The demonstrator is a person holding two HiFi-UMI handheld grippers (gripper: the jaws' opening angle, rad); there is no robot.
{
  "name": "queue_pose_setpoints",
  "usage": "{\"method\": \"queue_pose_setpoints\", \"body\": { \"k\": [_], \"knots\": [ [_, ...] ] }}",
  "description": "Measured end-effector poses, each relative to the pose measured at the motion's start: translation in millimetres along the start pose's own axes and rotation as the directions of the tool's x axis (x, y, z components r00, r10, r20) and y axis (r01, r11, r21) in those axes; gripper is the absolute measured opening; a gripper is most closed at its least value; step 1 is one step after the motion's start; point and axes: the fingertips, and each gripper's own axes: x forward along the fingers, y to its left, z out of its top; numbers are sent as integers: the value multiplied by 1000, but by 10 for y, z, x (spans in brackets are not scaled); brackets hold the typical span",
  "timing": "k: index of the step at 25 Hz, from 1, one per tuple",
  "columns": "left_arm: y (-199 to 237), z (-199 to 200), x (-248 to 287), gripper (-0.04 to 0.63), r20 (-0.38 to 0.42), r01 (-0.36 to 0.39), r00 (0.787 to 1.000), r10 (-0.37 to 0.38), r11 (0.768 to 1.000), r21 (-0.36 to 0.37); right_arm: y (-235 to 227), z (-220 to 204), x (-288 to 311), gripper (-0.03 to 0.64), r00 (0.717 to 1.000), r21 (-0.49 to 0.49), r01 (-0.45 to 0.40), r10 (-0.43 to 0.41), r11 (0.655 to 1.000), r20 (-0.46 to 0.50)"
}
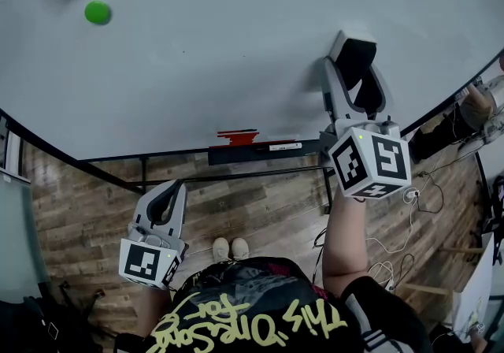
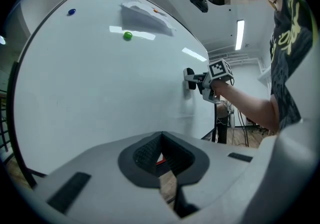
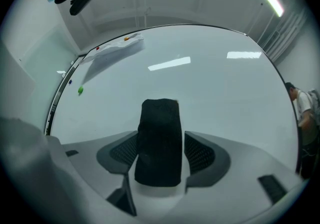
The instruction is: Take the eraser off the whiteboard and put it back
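Eraser [image 1: 361, 56], black, sits pinched in the right gripper [image 1: 354, 69] up at the whiteboard [image 1: 236, 44] in the head view; whether it touches the surface I cannot tell. The left gripper [image 1: 172, 190] hangs low over the wooden floor [image 1: 260, 209], and 1 green magnet [image 1: 98, 13] sits far to the left.

From the left gripper view, its 2 jaws are pressed together with nothing between them, and the right gripper [image 2: 202, 80] holds the eraser [image 2: 190, 78] at the board.

From the right gripper view, both jaws clamp the eraser [image 3: 160, 128] by its sides, with the whiteboard [image 3: 200, 88] filling the background.
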Motion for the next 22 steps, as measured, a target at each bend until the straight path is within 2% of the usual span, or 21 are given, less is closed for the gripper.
{"method": "queue_pose_setpoints", "body": {
  "k": [10, 13, 17, 22],
  "knots": [
    [77, -24, -62, 8, -2, -8, 1000, 8, 1000, 26, -7, -18, 45, 266, 1000, -8, 31, -31, 999, 5],
    [76, -16, -67, 8, 3, -12, 1000, 12, 1000, 7, -11, -26, 55, 267, 999, -22, 53, -53, 998, 13],
    [94, -58, -90, 8, -8, -2, 1000, 2, 998, 55, -25, -29, 57, 265, 998, -13, 60, -60, 998, 25],
    [124, -60, -108, 8, -7, -9, 1000, 10, 998, 54, -21, -33, 54, 264, 997, -5, 73, -73, 997, 37]
  ]
}}
